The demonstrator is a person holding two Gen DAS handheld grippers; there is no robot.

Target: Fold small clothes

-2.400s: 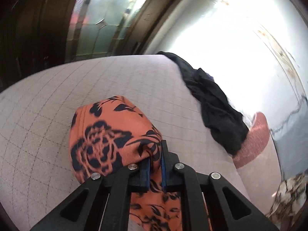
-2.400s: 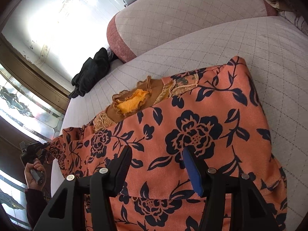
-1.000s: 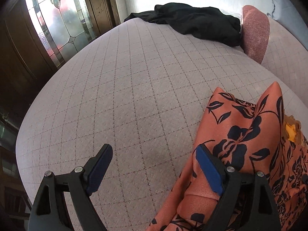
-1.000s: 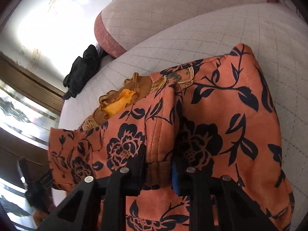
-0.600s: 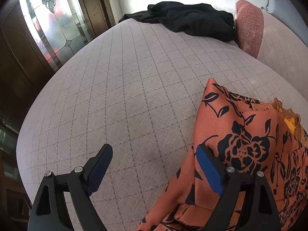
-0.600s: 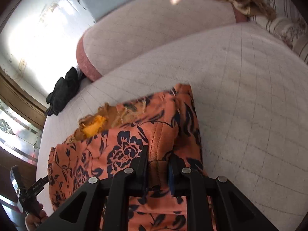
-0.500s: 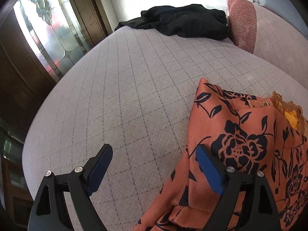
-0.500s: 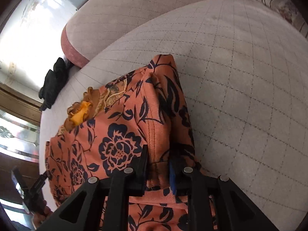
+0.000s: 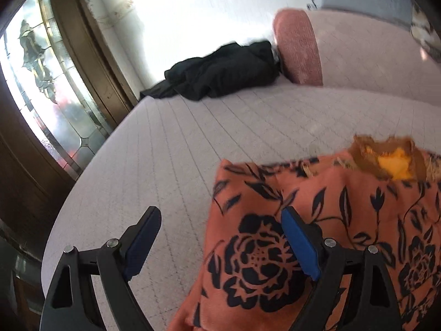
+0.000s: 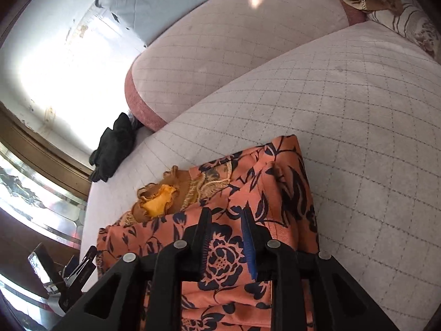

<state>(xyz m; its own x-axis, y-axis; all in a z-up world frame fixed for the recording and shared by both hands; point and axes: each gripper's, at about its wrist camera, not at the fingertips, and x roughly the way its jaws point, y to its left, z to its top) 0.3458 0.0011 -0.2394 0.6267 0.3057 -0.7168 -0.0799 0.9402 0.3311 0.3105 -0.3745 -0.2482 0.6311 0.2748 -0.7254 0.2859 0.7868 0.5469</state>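
Floral garment, near edge cut off by frame

Left wrist: held low over the quilted sofa seat, aimed toward the black garment and glass door | Right wrist: set close above the orange floral garment, faced toward the backrest | Shared: both garments, seat

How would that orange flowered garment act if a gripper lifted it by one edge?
The orange flowered garment would probably droop and unfold: it already lies in soft, rounded folds on the quilted cushion. It looks thin, so likely light. Its woven-looking surface seems unlikely to slip from the pads.
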